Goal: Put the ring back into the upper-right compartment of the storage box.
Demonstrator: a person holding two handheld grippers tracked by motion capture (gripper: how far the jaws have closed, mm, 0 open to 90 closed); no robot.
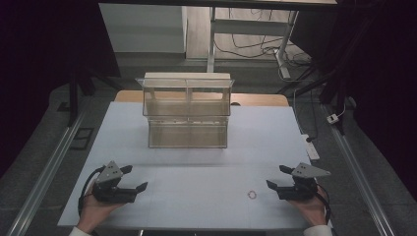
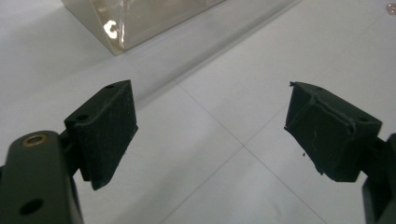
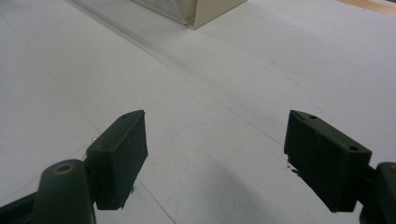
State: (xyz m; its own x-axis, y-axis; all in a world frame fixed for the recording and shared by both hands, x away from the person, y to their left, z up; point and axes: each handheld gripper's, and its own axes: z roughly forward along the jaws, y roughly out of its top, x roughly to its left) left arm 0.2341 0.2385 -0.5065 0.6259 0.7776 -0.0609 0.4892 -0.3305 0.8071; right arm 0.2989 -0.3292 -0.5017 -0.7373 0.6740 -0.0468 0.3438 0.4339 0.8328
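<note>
A clear plastic two-tier organizer box [image 1: 187, 110] stands at the middle back of the white table [image 1: 196, 167]; its corner [image 2: 121, 23] appears at the top of the left gripper view, and its corner [image 3: 205, 9] in the right gripper view. A small thin ring [image 1: 252, 194] lies on the table near the front right. My left gripper [image 1: 134, 178] rests at the front left, held by a hand, jaws wide apart with nothing between them [image 2: 210, 130]. My right gripper [image 1: 278, 177] sits at the front right, just right of the ring, open and empty [image 3: 215, 154].
Behind the table stand a desk frame with cables [image 1: 255, 44] and a white cabinet [image 1: 142, 29]. Metal rails [image 1: 49, 167] run along both sides of the table. A white plug [image 1: 334, 118] lies on the floor at the right.
</note>
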